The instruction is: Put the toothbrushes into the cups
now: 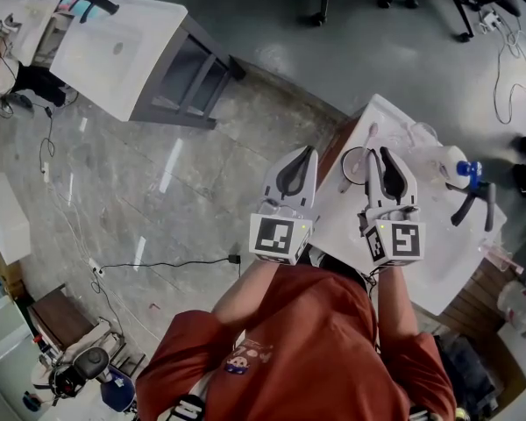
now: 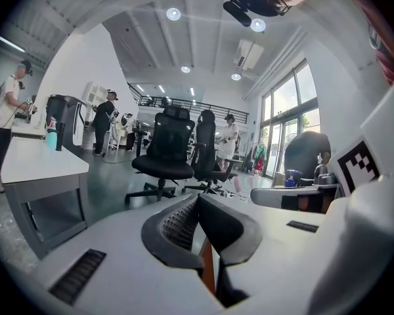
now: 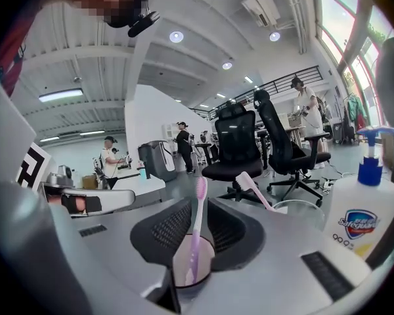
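Observation:
A purple toothbrush [image 3: 197,223] stands upright in a pale pink cup [image 3: 196,268], head up. My right gripper [image 3: 198,205] is open around it, with a gap between each pad and the handle. To the right, a pink toothbrush [image 3: 253,188] leans in a clear cup [image 3: 303,209]. In the head view the right gripper [image 1: 384,153] hangs over the white counter [image 1: 438,261], beside the pink cup [image 1: 354,161]. My left gripper [image 1: 309,151] is shut and empty, off the counter's left edge; in its own view its jaws [image 2: 197,199] meet with nothing between them.
A hand-soap bottle [image 3: 358,223] with a blue pump stands close at the right, next to a black faucet [image 1: 473,203]. Beyond the counter are office chairs [image 3: 240,151], people and another white basin unit [image 1: 123,51]. Cables lie on the floor [image 1: 158,263].

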The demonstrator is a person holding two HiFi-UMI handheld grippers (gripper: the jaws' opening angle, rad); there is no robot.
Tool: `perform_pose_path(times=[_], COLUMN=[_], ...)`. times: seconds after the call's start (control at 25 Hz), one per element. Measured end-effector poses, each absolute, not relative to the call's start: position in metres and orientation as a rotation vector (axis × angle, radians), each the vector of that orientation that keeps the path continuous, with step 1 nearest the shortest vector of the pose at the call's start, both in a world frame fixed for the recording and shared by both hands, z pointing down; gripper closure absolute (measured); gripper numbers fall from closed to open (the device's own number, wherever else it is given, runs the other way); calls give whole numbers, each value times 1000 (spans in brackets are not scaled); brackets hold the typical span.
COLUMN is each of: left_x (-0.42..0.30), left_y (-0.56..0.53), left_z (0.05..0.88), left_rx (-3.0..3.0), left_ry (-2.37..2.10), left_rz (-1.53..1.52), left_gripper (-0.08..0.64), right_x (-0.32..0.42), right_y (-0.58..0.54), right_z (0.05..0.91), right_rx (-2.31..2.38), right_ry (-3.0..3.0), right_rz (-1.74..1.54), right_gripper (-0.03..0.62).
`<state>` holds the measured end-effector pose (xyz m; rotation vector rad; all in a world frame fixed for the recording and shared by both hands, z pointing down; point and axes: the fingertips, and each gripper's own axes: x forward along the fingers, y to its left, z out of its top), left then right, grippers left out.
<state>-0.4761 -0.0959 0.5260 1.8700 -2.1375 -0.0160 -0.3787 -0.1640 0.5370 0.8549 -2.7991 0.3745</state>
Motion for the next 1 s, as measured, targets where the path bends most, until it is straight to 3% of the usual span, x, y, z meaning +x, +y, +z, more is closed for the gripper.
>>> perform_pose_path(times=[0.56,1.0], left_x=[-425,-342], left_y=[-83,-68], left_z=[486,440], left_rx=[1962,2096], left_ry=[-2147,-2116], left_rz=[4,-10], left_gripper=[541,541], right_x=[-322,-232], right_y=[-145,-120], right_z=[507,469], right_rx=[923,1082], right_ry=[-2834,-2863], right_rz=[347,304], right_gripper=[505,505])
